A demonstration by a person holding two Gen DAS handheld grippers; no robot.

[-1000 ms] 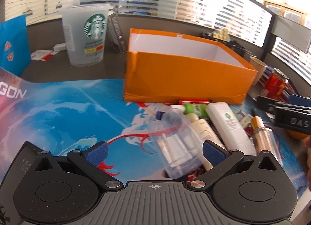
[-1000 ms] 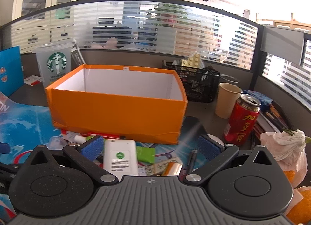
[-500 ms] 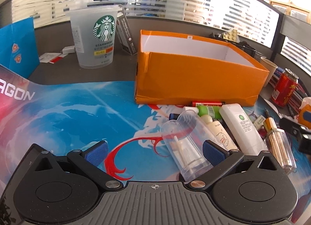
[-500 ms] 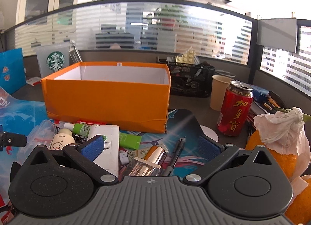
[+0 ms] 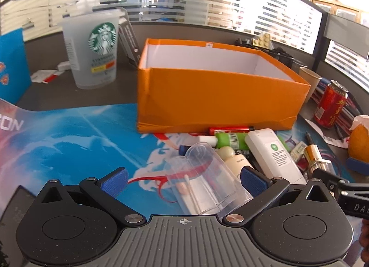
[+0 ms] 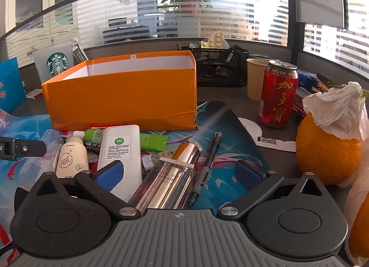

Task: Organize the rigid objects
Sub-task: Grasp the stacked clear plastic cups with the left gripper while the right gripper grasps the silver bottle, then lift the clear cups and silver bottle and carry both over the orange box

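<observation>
Hovering low over the clutter, the left gripper [image 5: 183,179], jaws apart, straddles a clear plastic container [image 5: 207,179] at lower centre; the right gripper [image 6: 180,172], also apart, frames a glossy glass bottle [image 6: 168,181]. Behind stands an open orange cardboard box [image 5: 219,96].

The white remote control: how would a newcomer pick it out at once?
Start at the orange box. In the clutter in front of it lies the white remote control, between a cream bottle and a glass bottle. Only it carries a green round "26" sticker.
</observation>
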